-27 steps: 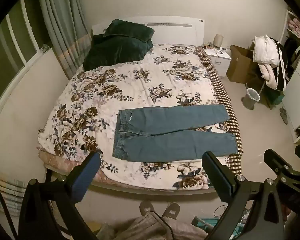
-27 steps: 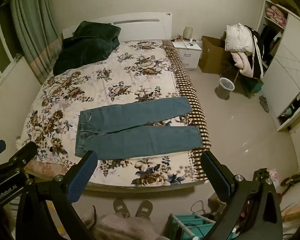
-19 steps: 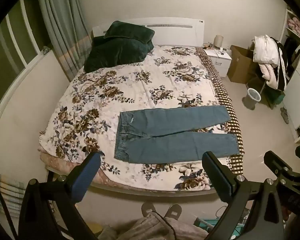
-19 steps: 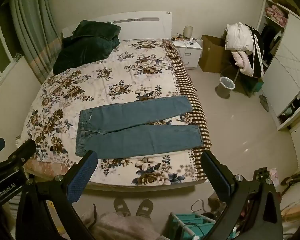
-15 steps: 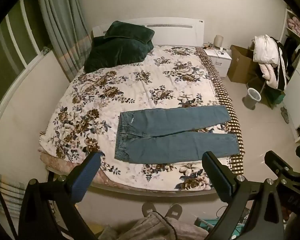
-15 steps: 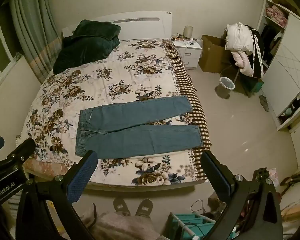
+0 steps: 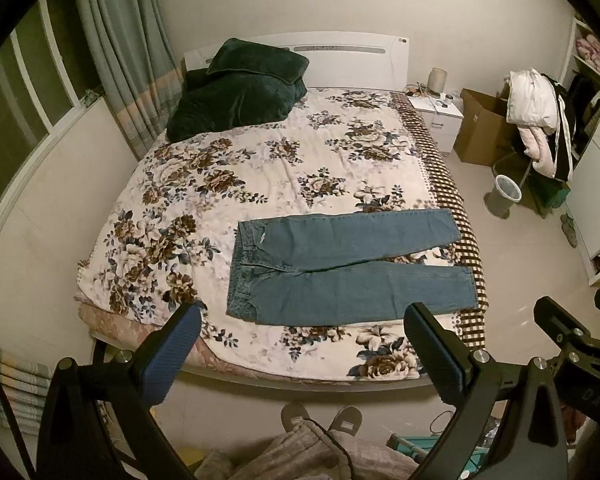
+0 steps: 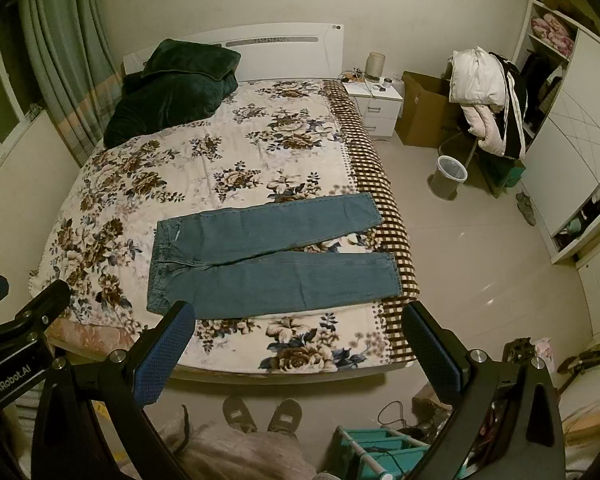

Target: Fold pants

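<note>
Blue jeans [image 7: 340, 268] lie flat on the floral bedspread [image 7: 260, 168] near the bed's foot, waistband to the left, legs spread slightly and reaching the right edge. They also show in the right wrist view [image 8: 268, 256]. My left gripper [image 7: 300, 344] is open and empty, held high above the bed's foot edge. My right gripper [image 8: 300, 344] is open and empty too, at a similar height to the right. Neither touches the jeans.
Dark green pillows [image 7: 240, 84] sit at the headboard. A white nightstand [image 8: 376, 104], cardboard box [image 8: 424, 112], clothes-laden chair [image 8: 488, 100], bin [image 8: 450, 176] and wardrobe stand right. The person's slippered feet [image 8: 260, 412] are at the bed's foot; a teal rack [image 8: 380, 448] is beside them.
Both views have shifted very slightly; the jeans lie as before. Both grippers remain open.
</note>
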